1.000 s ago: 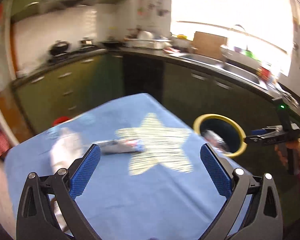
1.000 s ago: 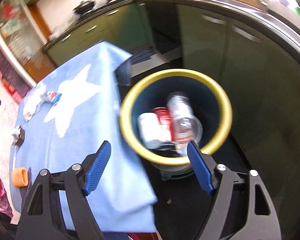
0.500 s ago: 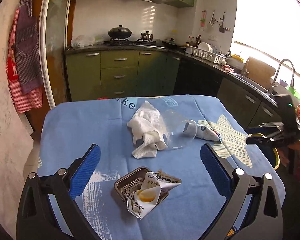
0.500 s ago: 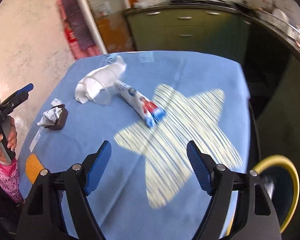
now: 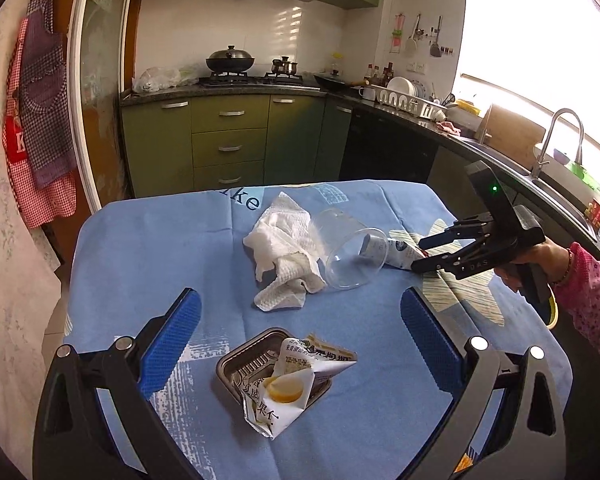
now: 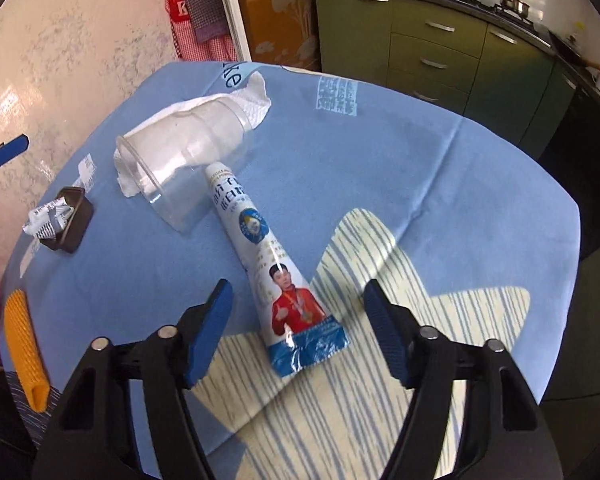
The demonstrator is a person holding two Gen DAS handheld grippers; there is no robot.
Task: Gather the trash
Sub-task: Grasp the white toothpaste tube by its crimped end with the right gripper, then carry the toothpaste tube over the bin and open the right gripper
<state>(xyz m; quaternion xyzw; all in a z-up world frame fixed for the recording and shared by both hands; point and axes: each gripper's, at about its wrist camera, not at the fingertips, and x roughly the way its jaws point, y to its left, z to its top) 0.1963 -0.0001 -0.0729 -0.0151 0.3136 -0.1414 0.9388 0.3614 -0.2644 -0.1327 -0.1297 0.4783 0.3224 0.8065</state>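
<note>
A white squeeze tube (image 6: 268,252) with a blue crimped end lies on the blue tablecloth (image 6: 380,160), its cap end inside a tipped clear plastic cup (image 6: 180,164). My right gripper (image 6: 298,320) is open, its jaws either side of the tube's flat end; it shows from the side in the left wrist view (image 5: 428,252). A crumpled white paper towel (image 5: 284,248) lies behind the cup (image 5: 348,256). My left gripper (image 5: 296,336) is open above a small dark foil tray (image 5: 260,364) with a crumpled wrapper (image 5: 300,380) in it.
A yellow ribbed object (image 6: 24,340) lies at the table's near left edge. The bin's yellow rim (image 5: 554,312) peeks out behind the right hand. Green kitchen cabinets (image 5: 228,140), stove and sink counter surround the table.
The right gripper swung from over the yellow-rimmed bin back to the table and came down close around the tube's end. The left gripper turned from the star area to the tray.
</note>
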